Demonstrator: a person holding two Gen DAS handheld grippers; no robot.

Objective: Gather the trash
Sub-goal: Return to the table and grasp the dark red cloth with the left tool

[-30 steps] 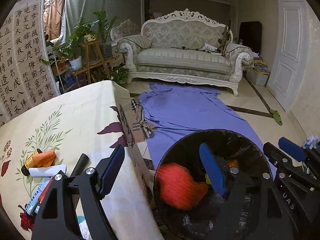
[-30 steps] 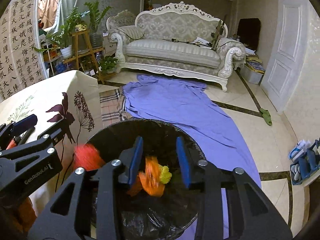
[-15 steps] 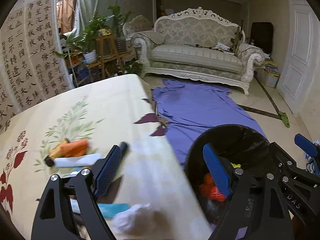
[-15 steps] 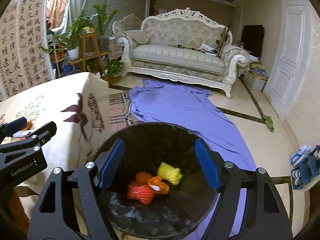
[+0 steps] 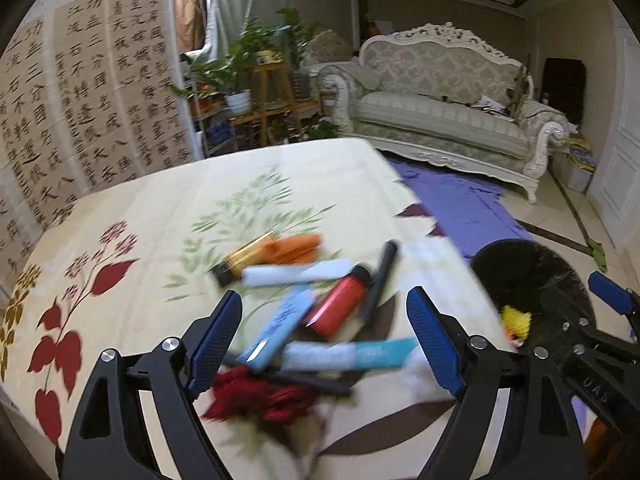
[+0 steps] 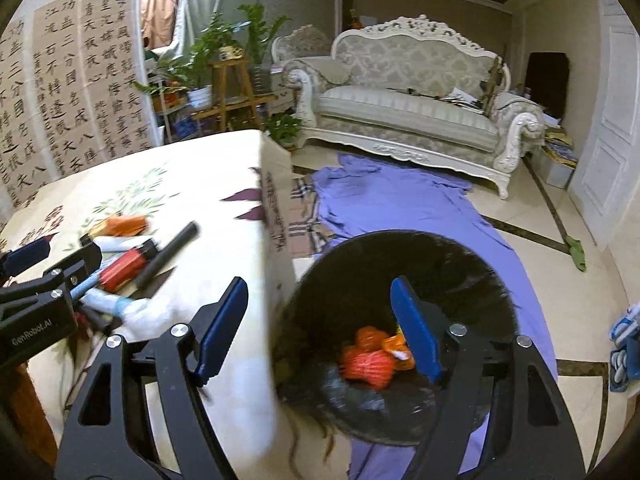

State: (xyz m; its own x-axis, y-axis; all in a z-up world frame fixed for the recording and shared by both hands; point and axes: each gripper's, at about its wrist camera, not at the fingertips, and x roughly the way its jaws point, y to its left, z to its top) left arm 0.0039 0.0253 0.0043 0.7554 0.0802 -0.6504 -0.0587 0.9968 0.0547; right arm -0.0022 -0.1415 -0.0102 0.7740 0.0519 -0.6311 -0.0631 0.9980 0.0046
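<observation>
Both grippers are spread wide and carrying nothing – the left gripper [image 5: 324, 332] hangs over the pile of trash [image 5: 304, 304] on the flowery tablecloth [image 5: 160, 216]: a red tube [image 5: 338, 306], a black marker [image 5: 378, 276], blue and white packets, and an orange wrapper [image 5: 296, 246]. The right gripper [image 6: 320, 320] sits over the table edge and the black bin [image 6: 404, 276] on the floor just beside it – red netting [image 6: 366, 366] and other orange scraps are already inside.

Matt cloth tablecloth [image 5: 168, 208] — glossy black bin liner [image 6: 420, 264].
</observation>
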